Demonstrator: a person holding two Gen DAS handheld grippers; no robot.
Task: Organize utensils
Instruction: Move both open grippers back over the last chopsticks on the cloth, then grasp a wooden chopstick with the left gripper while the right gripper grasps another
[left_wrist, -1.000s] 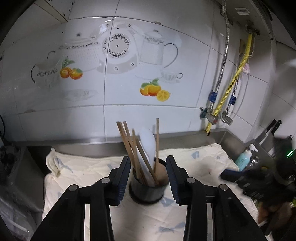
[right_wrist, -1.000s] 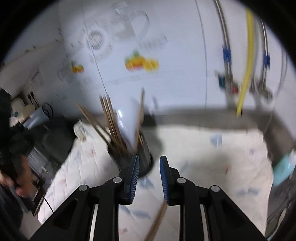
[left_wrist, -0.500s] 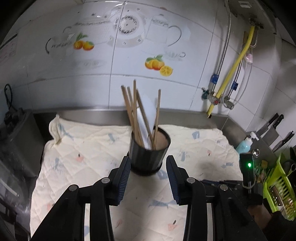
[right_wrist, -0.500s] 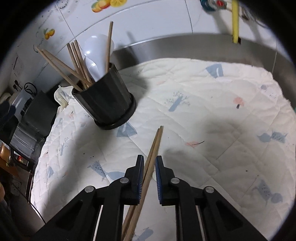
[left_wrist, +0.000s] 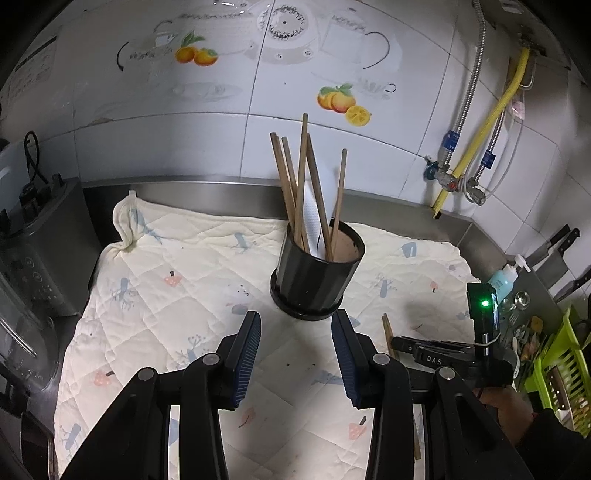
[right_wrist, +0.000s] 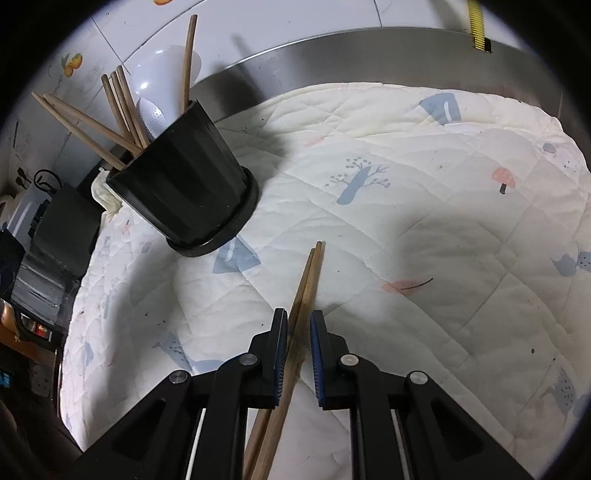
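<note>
Right gripper (right_wrist: 298, 325) has just narrowed its jaws around the chopstick pair (right_wrist: 308, 280) lying on the quilted surface, long axis running straight out towards the black holder (right_wrist: 184, 199); left gripper (left_wrist: 295, 332) hangs half-open and empty before that holder

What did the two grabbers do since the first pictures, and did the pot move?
The right gripper dropped to the quilted cloth and its jaws have just been closing around the pair of wooden chopsticks lying there. The left gripper lowered, open and empty. The black utensil pot with its chopsticks stayed put.
</note>
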